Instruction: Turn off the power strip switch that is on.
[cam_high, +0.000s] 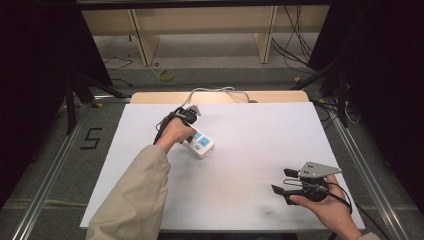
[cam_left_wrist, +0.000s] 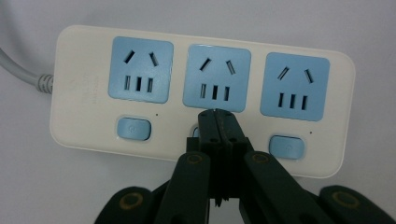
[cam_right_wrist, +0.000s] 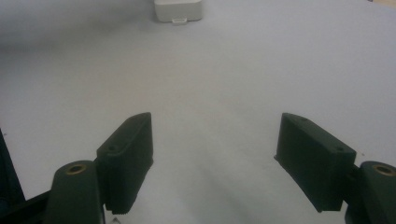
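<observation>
A white power strip (cam_high: 203, 145) with three blue sockets lies on the white table top (cam_high: 250, 145), left of the middle. My left gripper (cam_high: 190, 121) points down at it from a hand in a beige sleeve. In the left gripper view the strip (cam_left_wrist: 84, 126) lies crosswise, and the left gripper (cam_left_wrist: 215, 114) is shut, its tips over the middle blue switch, which is mostly hidden. The two outer switches (cam_left_wrist: 134, 128) show fully. My right gripper (cam_high: 280, 180) rests near the table's front right, open with nothing between its jaws. In the right gripper view (cam_right_wrist: 215, 149) the strip's end (cam_right_wrist: 179, 9) lies far ahead.
A grey cable (cam_high: 215, 91) runs from the strip over the table's far edge. Metal rails (cam_high: 365, 165) flank the table. Wooden shelving (cam_high: 200, 30) and loose cables stand on the floor behind. A "5" (cam_high: 91, 138) is marked on the floor at the left.
</observation>
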